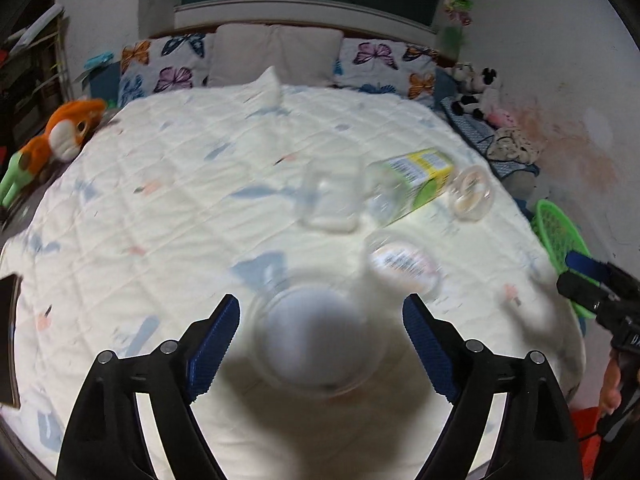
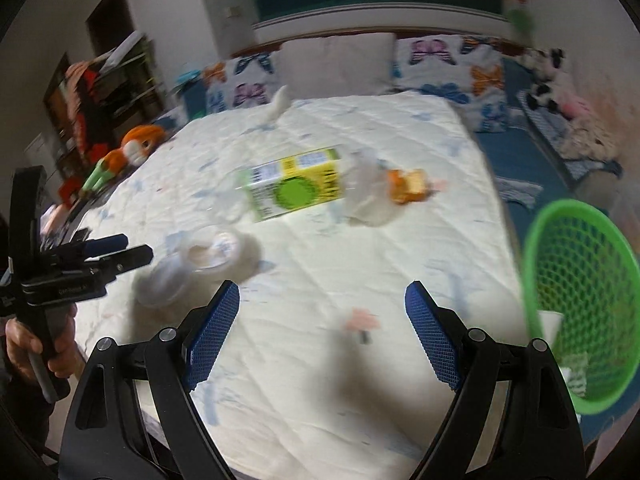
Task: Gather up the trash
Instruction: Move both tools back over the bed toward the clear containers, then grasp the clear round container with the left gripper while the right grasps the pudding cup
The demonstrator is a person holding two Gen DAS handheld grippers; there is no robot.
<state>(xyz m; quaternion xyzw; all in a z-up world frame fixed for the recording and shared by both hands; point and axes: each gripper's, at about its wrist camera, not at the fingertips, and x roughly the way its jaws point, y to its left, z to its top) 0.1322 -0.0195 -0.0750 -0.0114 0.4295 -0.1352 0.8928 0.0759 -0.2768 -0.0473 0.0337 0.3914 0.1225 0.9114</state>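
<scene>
From the left: the left gripper [image 1: 320, 344] leans down over the bed [image 1: 168, 208] with its jaws spread and nothing pinched. A clear plastic cup [image 1: 316, 340] lies on the quilt in the gap between its fingers, untouched on both sides, likely the next piece to be picked up. Just beyond its tips lie a small labelled tub [image 1: 404, 266], another clear cup [image 1: 332, 200], a yellow-green carton [image 1: 416, 180] on its side and a small jar [image 1: 472, 194]; all are blurred. To the right, the right gripper [image 2: 322, 328] hangs open and empty above bare quilt, with the carton and an orange scrap [image 2: 408, 186] well ahead of it. The green mesh basket [image 2: 580, 304] sits close off its right finger at the bed's edge, probably placed there so that trash can be dropped in easily.
</scene>
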